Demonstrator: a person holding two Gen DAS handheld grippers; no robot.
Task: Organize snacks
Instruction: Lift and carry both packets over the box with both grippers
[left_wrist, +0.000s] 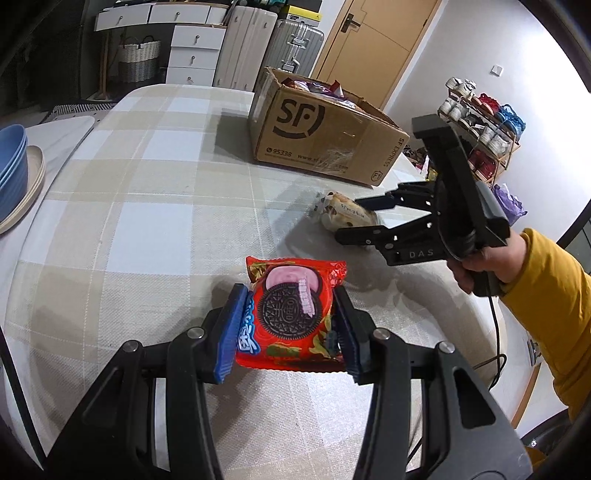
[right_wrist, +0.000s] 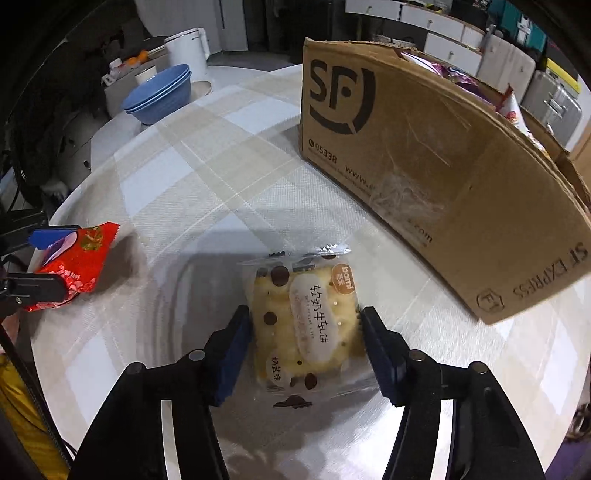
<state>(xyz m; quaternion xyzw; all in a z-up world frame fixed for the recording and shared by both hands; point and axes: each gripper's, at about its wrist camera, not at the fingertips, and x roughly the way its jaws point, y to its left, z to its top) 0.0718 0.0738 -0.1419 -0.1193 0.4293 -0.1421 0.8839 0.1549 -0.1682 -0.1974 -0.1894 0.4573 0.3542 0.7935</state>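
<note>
A red Oreo packet (left_wrist: 291, 314) is clamped between the blue pads of my left gripper (left_wrist: 290, 295), which is shut on it just above the checked tablecloth (left_wrist: 147, 206). In the right wrist view the same packet (right_wrist: 77, 258) shows at the left edge inside that gripper (right_wrist: 55, 262). A clear cracker packet (right_wrist: 306, 325) lies on the cloth near the SF cardboard box (right_wrist: 424, 155). My right gripper (right_wrist: 304, 314) straddles it with both pads against its sides. From the left wrist view, the right gripper (left_wrist: 349, 218) points down onto the cracker packet (left_wrist: 340, 210).
The open box (left_wrist: 325, 136) holds several snack bags at the table's far side. Blue bowls (left_wrist: 11, 166) on a plate sit at the left edge; a white kettle (right_wrist: 188, 48) stands behind them. A yellow sleeve (left_wrist: 546, 295) holds the right gripper. A shoe rack (left_wrist: 480, 122) stands beyond.
</note>
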